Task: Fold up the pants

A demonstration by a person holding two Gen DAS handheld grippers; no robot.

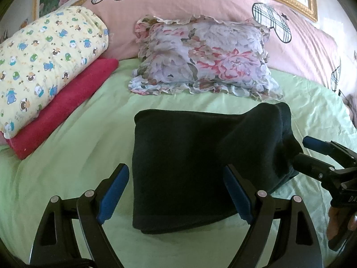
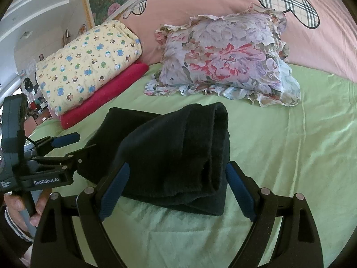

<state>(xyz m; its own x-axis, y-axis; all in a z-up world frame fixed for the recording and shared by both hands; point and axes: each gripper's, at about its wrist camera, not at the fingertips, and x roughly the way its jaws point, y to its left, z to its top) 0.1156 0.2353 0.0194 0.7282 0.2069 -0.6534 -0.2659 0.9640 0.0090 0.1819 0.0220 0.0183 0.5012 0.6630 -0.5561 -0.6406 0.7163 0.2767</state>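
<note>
The black pants (image 1: pixel 189 163) lie folded into a thick rectangle on the green bed sheet (image 1: pixel 67 156); in the right wrist view the pants (image 2: pixel 169 156) show a rolled, raised right end. My left gripper (image 1: pixel 176 192) is open, its blue pads on either side of the bundle's near left part. My right gripper (image 2: pixel 176 192) is open, its pads on either side of the bundle's near right end. The right gripper also shows in the left wrist view (image 1: pixel 305 154), against the right edge of the pants. The left gripper shows in the right wrist view (image 2: pixel 73 147), against the left edge.
A floral pillow (image 1: pixel 200 58) lies just beyond the pants. A yellow bear-print quilt (image 1: pixel 49 62) sits on a folded red blanket (image 1: pixel 64 111) at the left. A pink duvet (image 1: pixel 189 2) runs along the back. The green sheet (image 2: pixel 290 156) extends to the right.
</note>
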